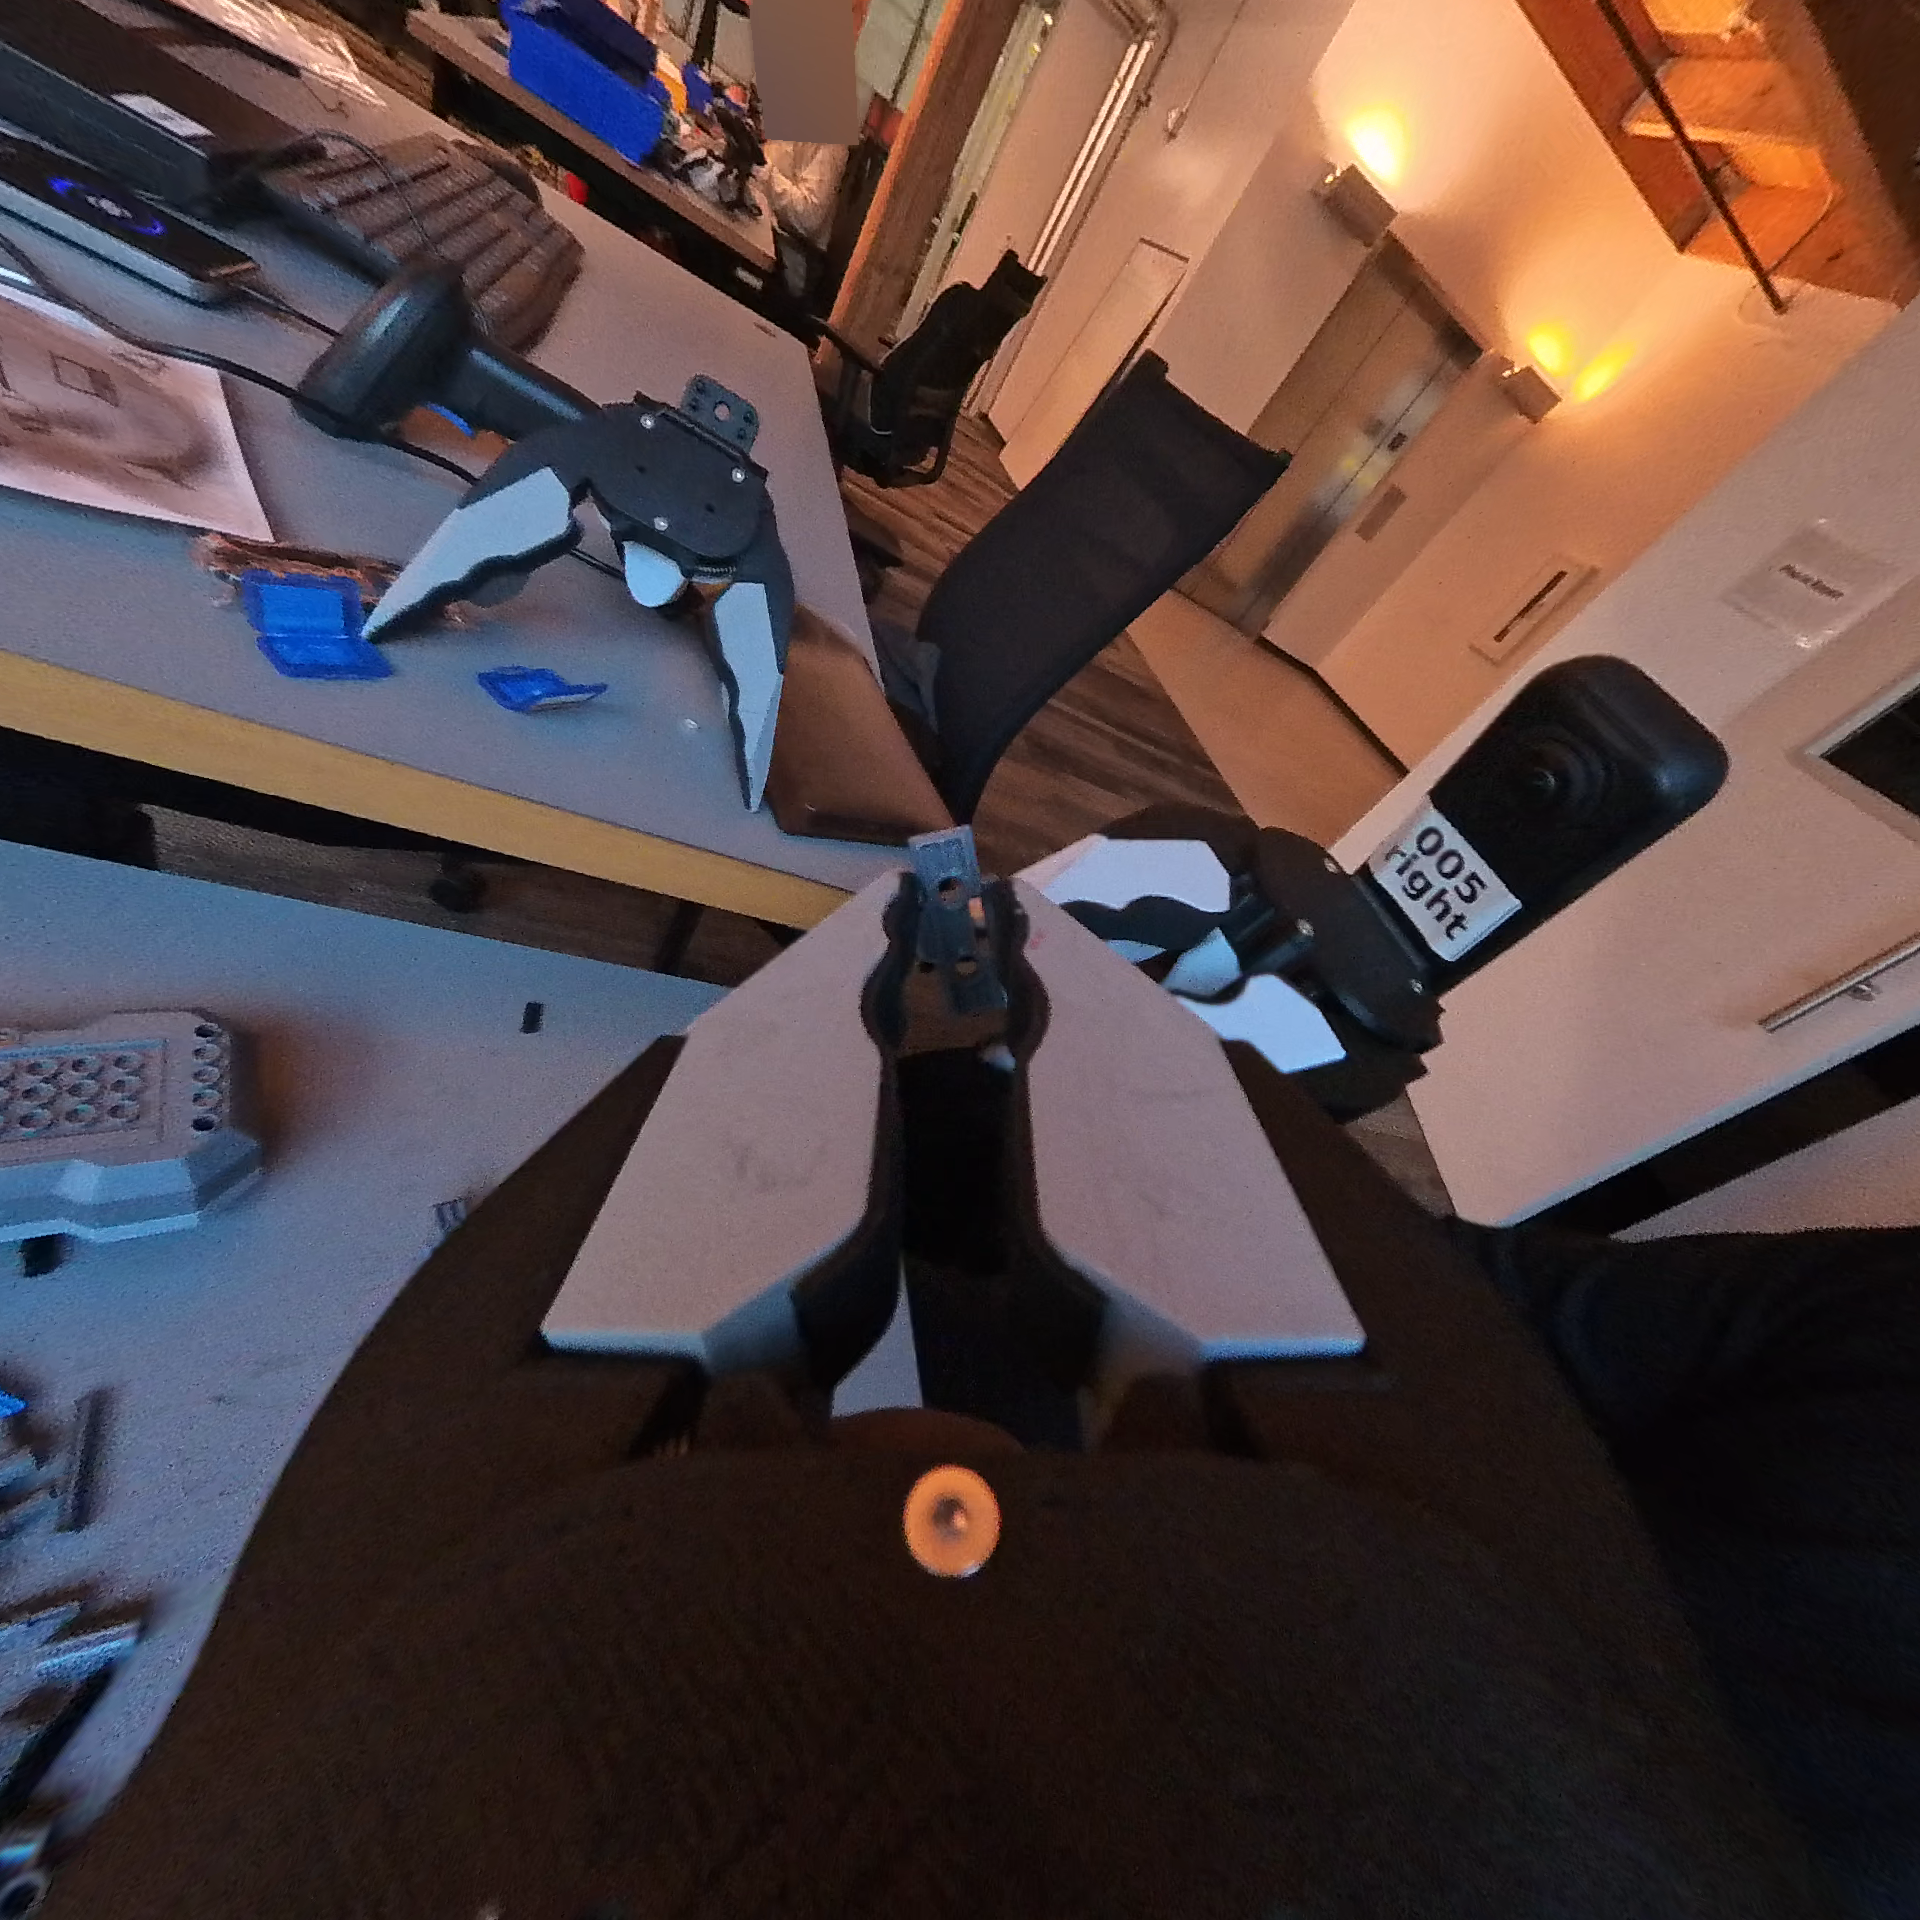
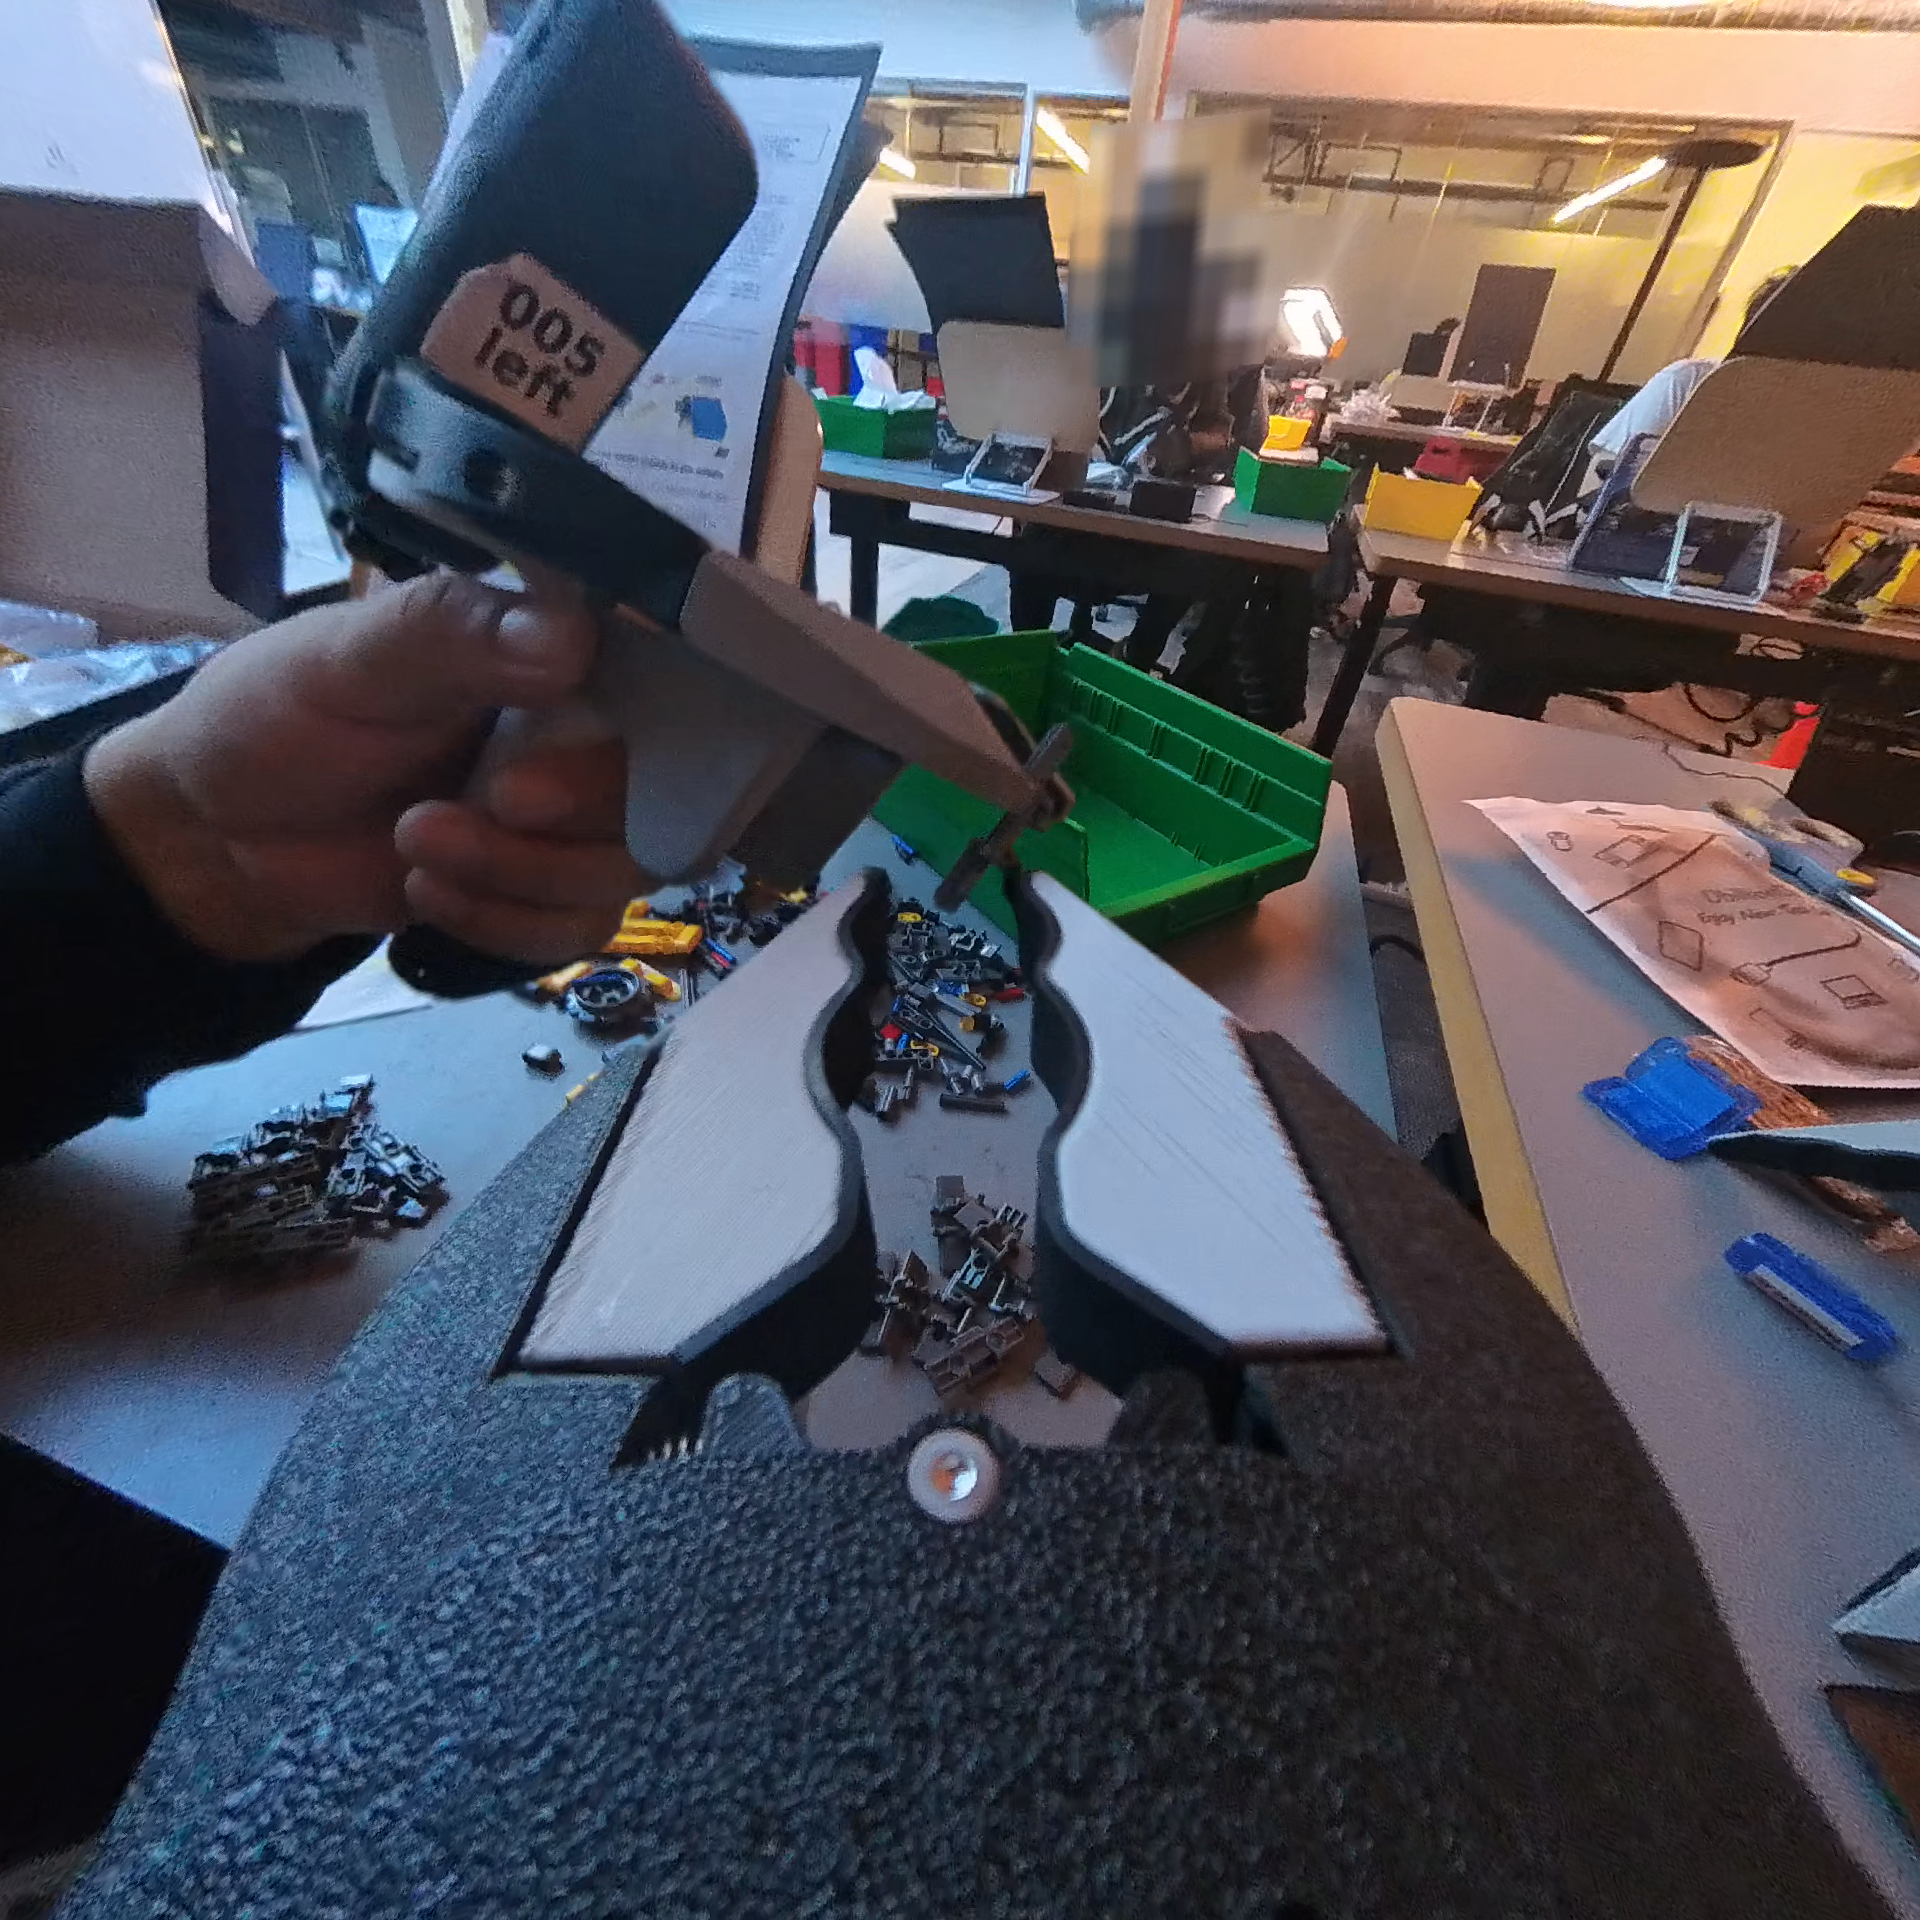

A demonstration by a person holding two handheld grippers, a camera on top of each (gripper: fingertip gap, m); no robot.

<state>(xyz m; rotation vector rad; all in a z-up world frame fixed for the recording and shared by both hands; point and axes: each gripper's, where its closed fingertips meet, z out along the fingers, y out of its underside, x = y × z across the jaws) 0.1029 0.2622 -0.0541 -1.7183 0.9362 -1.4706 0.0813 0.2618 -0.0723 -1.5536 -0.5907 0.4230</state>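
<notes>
My left gripper (image 1: 951, 899) is shut on a small grey beam with holes (image 1: 948, 935) and holds it upright in the air. In the right wrist view the left gripper (image 2: 1039, 805), held by a hand (image 2: 312, 769), comes in from the upper left with the beam (image 2: 1023, 800) slanting down. The beam's lower end sits at the tips of my right gripper (image 2: 948, 899), which is open and empty, its jaws apart on either side of that end. The right gripper also shows in the left wrist view (image 1: 1117, 935), just right of the beam.
Below on the grey table lie piles of small dark and coloured parts (image 2: 935, 1008), (image 2: 312, 1174) and a green bin (image 2: 1164, 800). A second table holds a printed sheet (image 2: 1766, 935), blue cases (image 2: 1662, 1096), a spare gripper (image 1: 623, 551) and a scanner (image 1: 416, 353). A grey holed plate (image 1: 104, 1122) lies left. Less than 4 cm separates the two grippers' tips.
</notes>
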